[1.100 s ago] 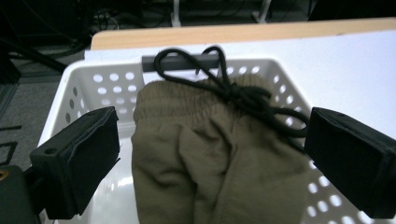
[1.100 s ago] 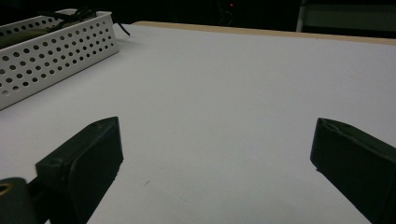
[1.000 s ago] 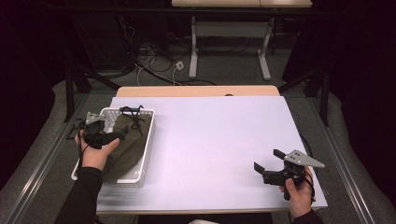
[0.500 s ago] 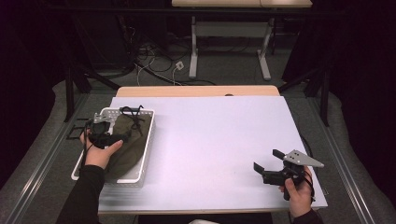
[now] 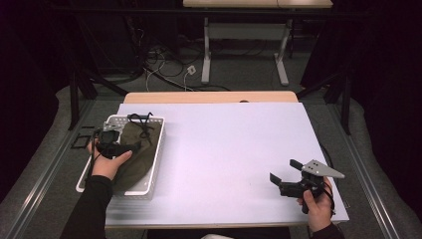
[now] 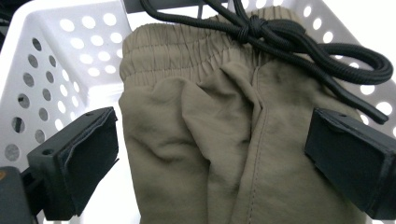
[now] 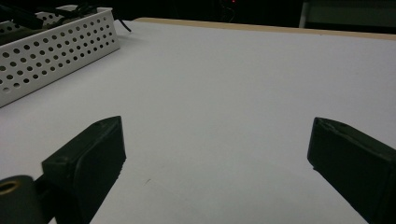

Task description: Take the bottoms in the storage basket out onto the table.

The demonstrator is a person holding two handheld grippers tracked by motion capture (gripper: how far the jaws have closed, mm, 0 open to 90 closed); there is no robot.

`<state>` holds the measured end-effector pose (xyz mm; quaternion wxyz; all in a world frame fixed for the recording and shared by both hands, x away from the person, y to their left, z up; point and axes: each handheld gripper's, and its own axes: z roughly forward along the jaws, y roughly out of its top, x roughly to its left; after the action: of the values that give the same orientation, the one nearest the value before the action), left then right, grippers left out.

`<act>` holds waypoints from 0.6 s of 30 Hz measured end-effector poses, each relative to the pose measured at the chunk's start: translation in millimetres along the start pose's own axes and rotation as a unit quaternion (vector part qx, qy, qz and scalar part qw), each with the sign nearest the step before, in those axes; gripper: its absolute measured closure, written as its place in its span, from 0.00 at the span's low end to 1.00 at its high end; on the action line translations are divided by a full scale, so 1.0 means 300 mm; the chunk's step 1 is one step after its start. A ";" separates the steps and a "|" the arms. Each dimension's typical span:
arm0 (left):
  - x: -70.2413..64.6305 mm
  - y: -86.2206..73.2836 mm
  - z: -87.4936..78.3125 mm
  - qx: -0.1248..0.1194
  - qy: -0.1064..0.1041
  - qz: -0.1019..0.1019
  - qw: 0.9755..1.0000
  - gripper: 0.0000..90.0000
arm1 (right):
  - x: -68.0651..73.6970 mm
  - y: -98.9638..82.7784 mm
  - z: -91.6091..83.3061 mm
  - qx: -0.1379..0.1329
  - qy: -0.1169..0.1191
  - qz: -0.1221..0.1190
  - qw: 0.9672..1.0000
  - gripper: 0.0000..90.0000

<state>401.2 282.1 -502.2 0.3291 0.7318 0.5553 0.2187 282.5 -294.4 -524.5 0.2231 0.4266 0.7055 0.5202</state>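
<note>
Left gripper view: left gripper (image 6: 210, 154), jaws wide apart, is positioned over the olive trousers (image 6: 224, 154) lying in the white basket (image 6: 56, 60) at the desk's (image 5: 224, 149) left side. Black drawstring (image 6: 280, 37) lies across the waistband. Right gripper (image 5: 286, 177), jaws apart, sits near right, well clear.

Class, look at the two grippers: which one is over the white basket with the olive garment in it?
The left gripper, jaws open above the olive garment in the white basket. The right gripper sits over bare table.
</note>
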 end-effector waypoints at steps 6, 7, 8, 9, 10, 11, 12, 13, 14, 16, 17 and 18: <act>0.003 -0.010 0.015 0.004 0.000 -0.006 1.000 0.02 | 0.000 -0.001 0.001 0.002 0.000 -0.001 1.000 0.05; 0.005 -0.011 0.017 0.006 -0.001 -0.008 1.000 0.01 | 0.000 -0.001 0.002 0.002 0.001 -0.001 1.000 0.05; 0.007 -0.012 0.020 0.009 -0.003 -0.010 1.000 0.01 | 0.000 -0.001 0.002 0.004 0.002 -0.001 1.000 0.05; 0.008 -0.013 0.023 0.010 -0.003 -0.013 1.000 0.00 | -0.001 -0.001 0.002 0.004 0.001 -0.002 1.000 0.05; 0.010 -0.013 0.025 0.012 -0.004 -0.015 1.000 0.00 | -0.001 -0.001 0.002 0.004 0.001 -0.003 1.000 0.05; 0.011 -0.013 0.026 0.014 -0.004 -0.016 1.000 0.00 | -0.001 -0.001 0.002 0.004 0.001 -0.003 1.000 0.05; 0.013 -0.013 0.028 0.015 -0.004 -0.018 1.000 0.00 | 0.000 -0.001 0.002 0.004 0.001 -0.003 1.000 0.05; 0.014 -0.013 0.029 0.018 -0.005 -0.020 1.000 0.00 | 0.000 -0.001 0.002 0.005 0.001 -0.003 1.000 0.05; 0.017 -0.014 0.030 0.018 -0.006 -0.021 1.000 0.00 | 0.001 -0.001 0.002 0.005 0.001 -0.003 1.000 0.05; 0.020 -0.015 0.034 0.019 -0.005 -0.025 0.999 0.00 | 0.001 -0.001 0.002 0.005 0.002 -0.003 1.000 0.05; 0.021 -0.015 0.035 0.022 -0.004 -0.027 0.999 0.00 | 0.001 -0.001 0.003 0.005 0.002 -0.003 1.000 0.05; 0.023 -0.015 0.037 0.023 -0.004 -0.029 0.999 0.00 | 0.001 -0.001 0.003 0.005 0.002 -0.003 1.000 0.05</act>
<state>407.7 286.8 -513.5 0.3204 0.7237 0.5800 0.1929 282.9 -293.7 -525.0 0.2216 0.4244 0.7097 0.5168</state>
